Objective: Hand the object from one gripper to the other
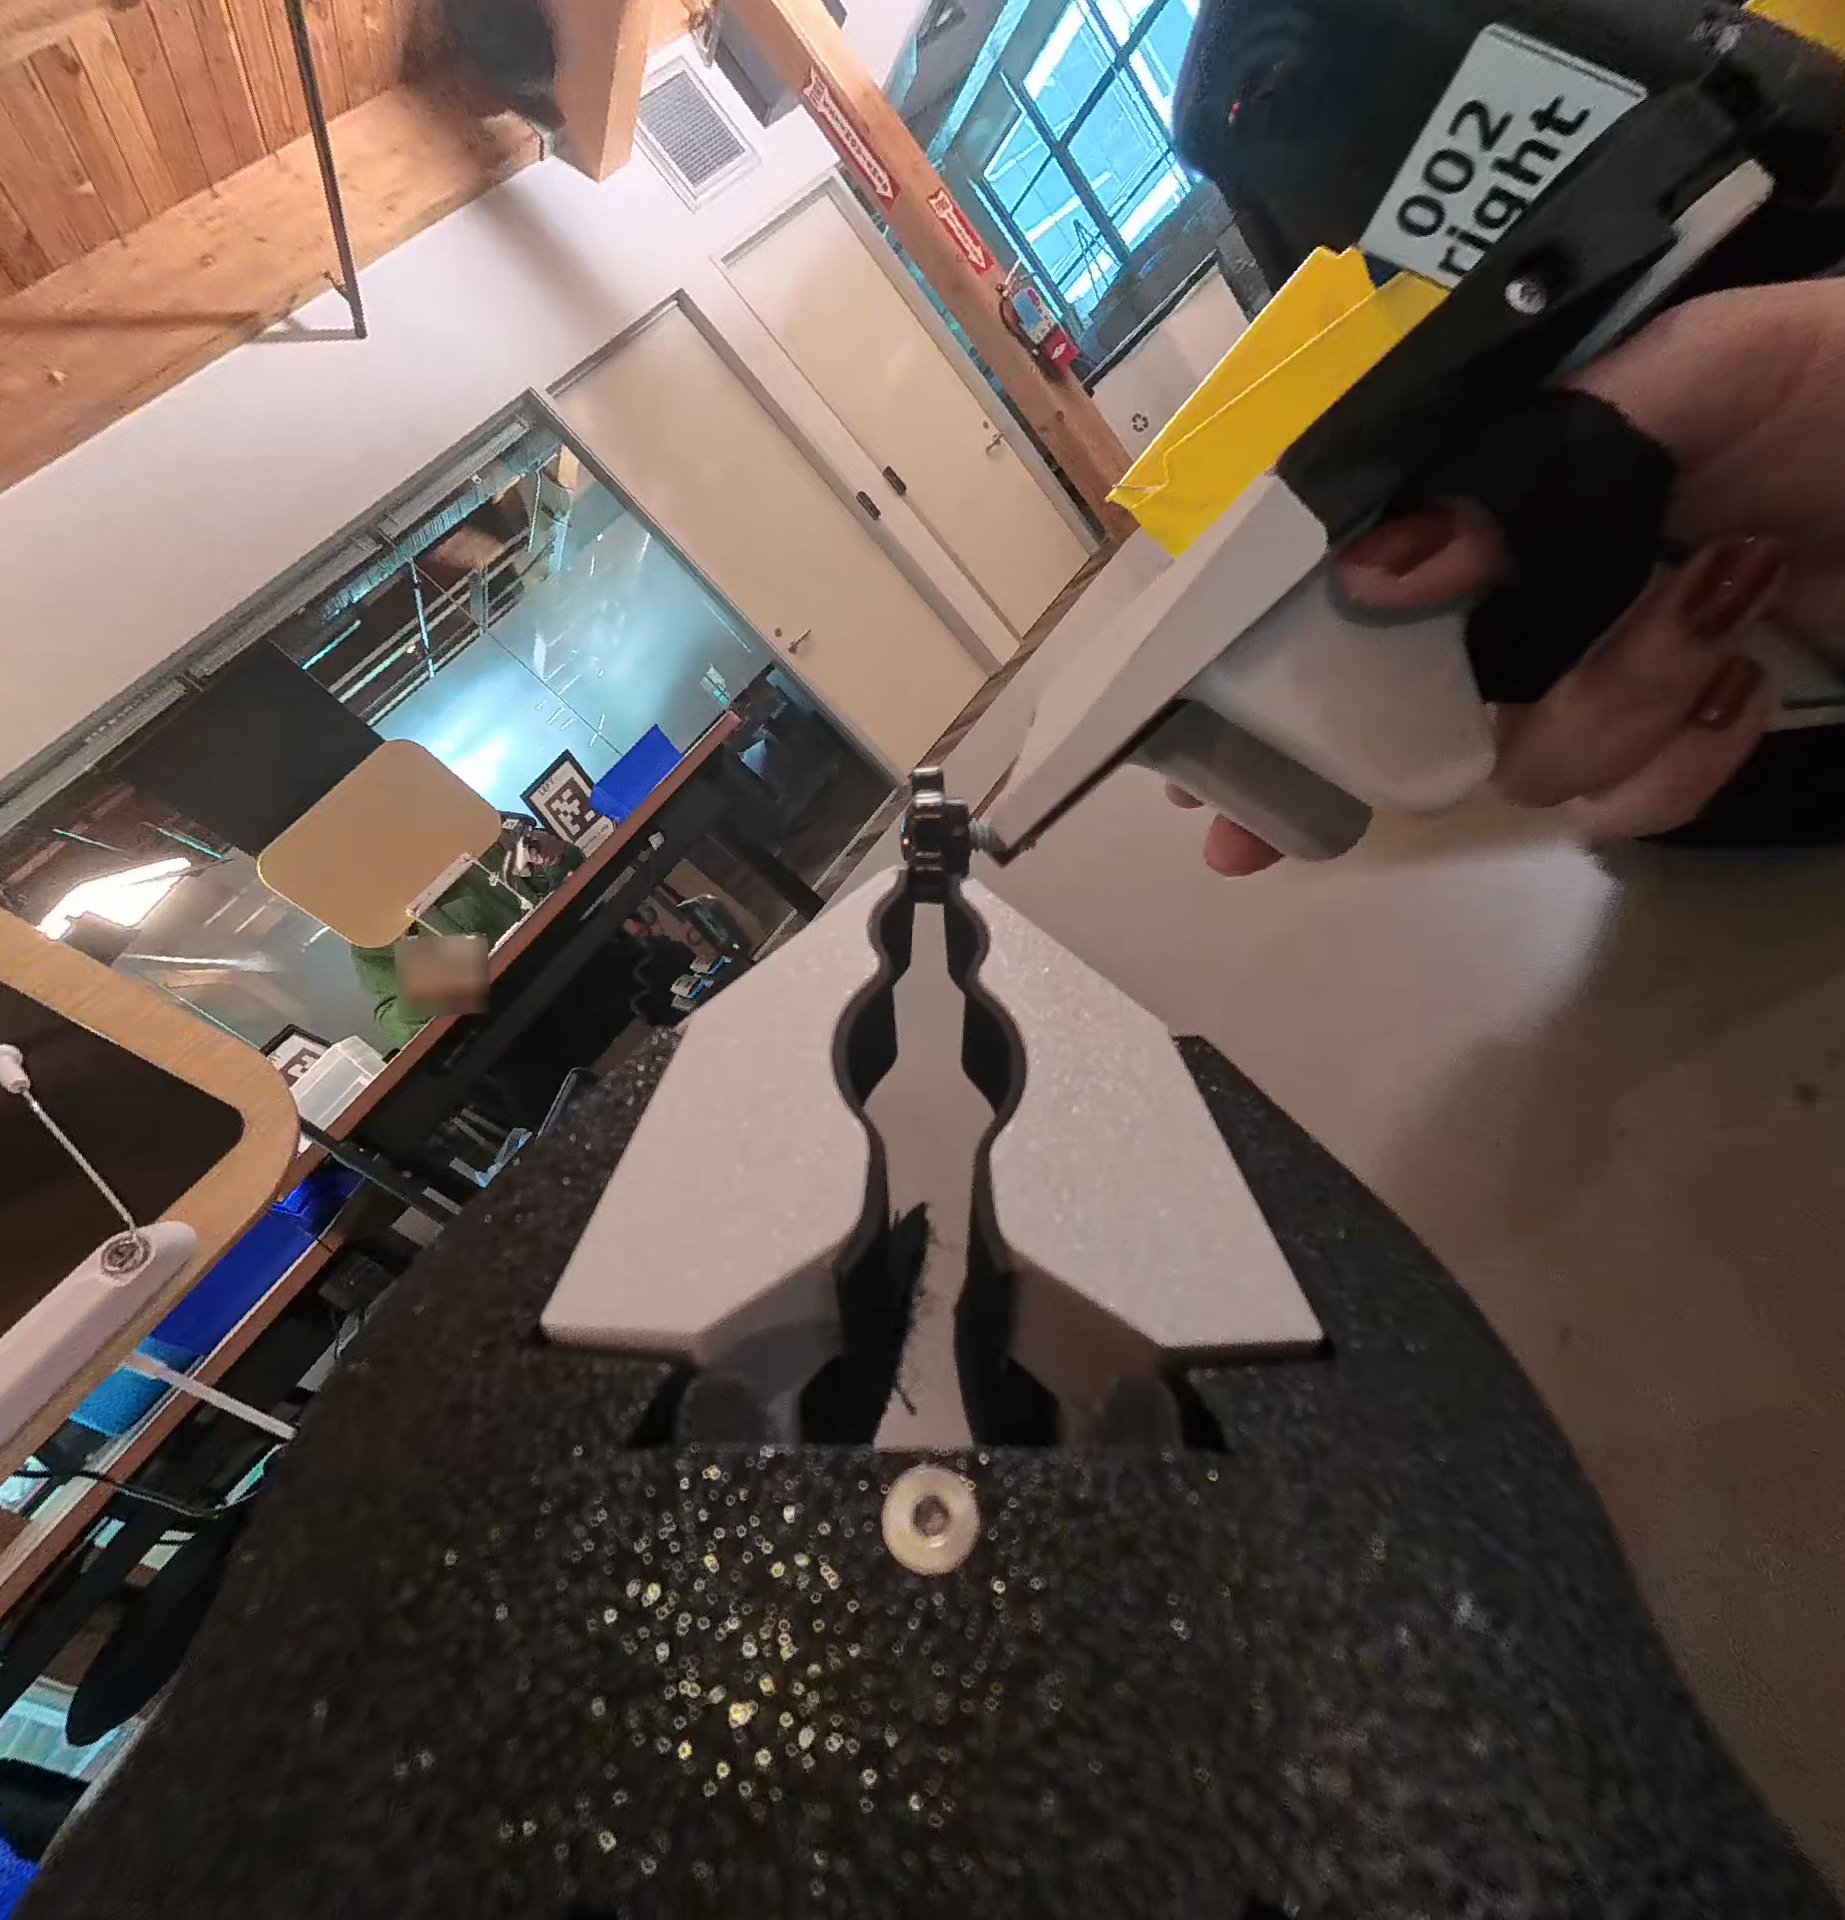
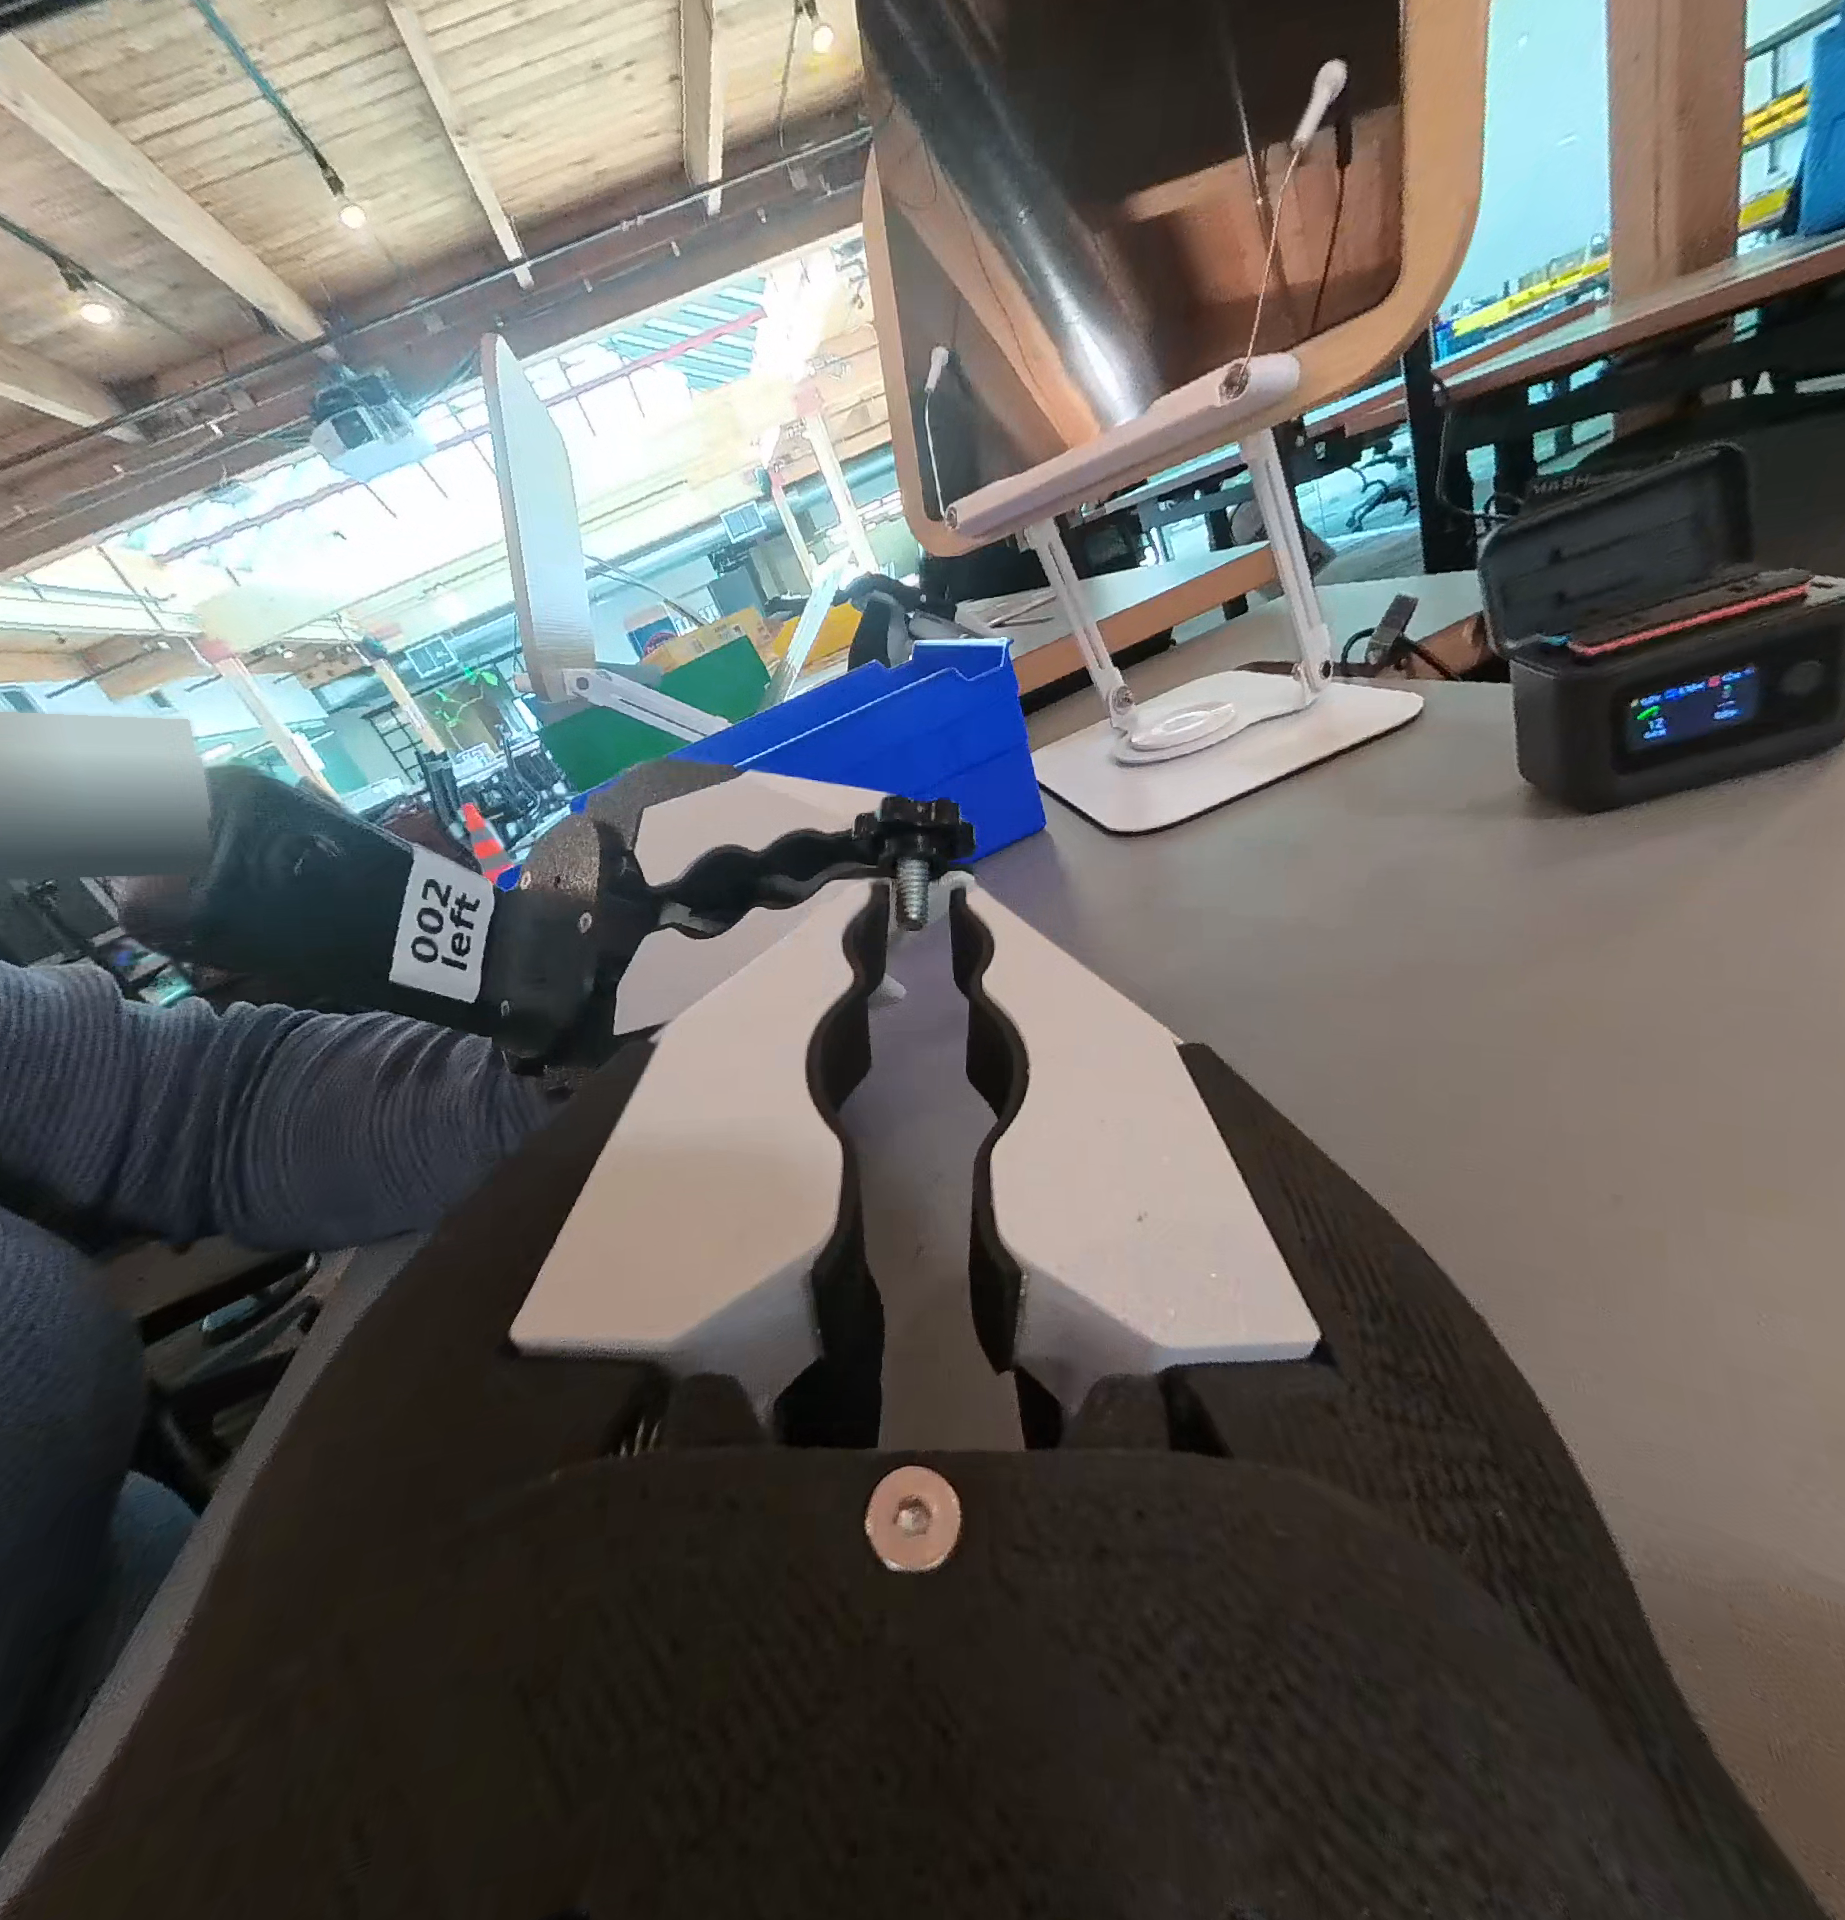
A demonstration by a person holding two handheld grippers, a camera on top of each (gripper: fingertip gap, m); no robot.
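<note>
Thumbscrew point(image 2: 913, 844) pinched by left gripper point(image 1: 926, 883); right gripper point(image 2: 916, 914) seemingly brackets its thread.

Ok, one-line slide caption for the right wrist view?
Left gripper holds a black knob screw by its head, threaded end between the right gripper fingers.

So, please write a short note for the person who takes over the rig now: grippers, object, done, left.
Left gripper: shut on the black knob screw, gripping its knob head.
Right gripper: its fingers sit on either side of the threaded shank, with a small gap visible; not clamped.
Screw is held in the air above the grey table.
Done: grippers brought together.
Left: close right on the shank, open left, pull apart.
</note>
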